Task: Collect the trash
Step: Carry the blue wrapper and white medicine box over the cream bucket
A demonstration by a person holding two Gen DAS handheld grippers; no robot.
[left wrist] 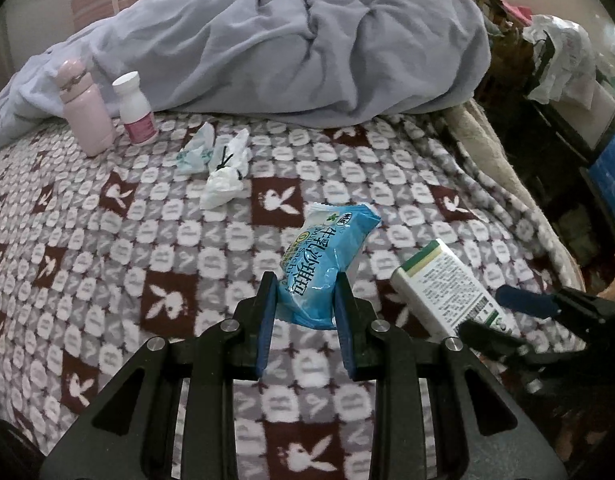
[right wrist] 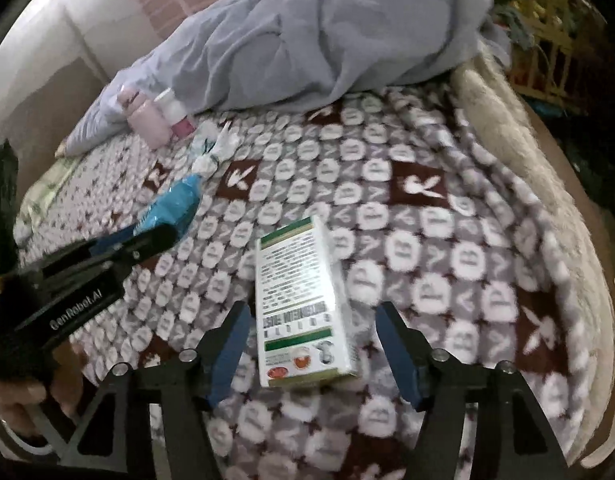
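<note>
- Covering most of both views, a brown-and-white patterned blanket (left wrist: 107,240) is spread over the bed, with a rumpled grey-blue duvet (left wrist: 307,40) heaped along its far side.
- Lying flat on the blanket is a white carton with green bands (right wrist: 303,308), its printed face up; it sits between the right gripper's (right wrist: 313,320) blue pads (right wrist: 231,344), nearer the left-hand pad, with a clear gap to the other.
- The right gripper stands about half open, and neither pad presses on the carton as far as the blurred right wrist view shows.
- The left gripper (left wrist: 305,292) is nearly closed, its two blue pads pinching the lower end of a blue snack wrapper (left wrist: 321,264), which sticks out beyond the fingertips above the blanket.
- In the right wrist view that gripper enters from the left with the wrapper at its tip, and a hand (right wrist: 23,396) grips its handle.
- A pink bottle (left wrist: 85,108) and a white pill bottle with a pink label (left wrist: 135,108) stand upright just beside each other against the duvet's edge.
- Crumpled white tissues (left wrist: 223,176) lie near the bottles, well apart from both grippers.
</note>
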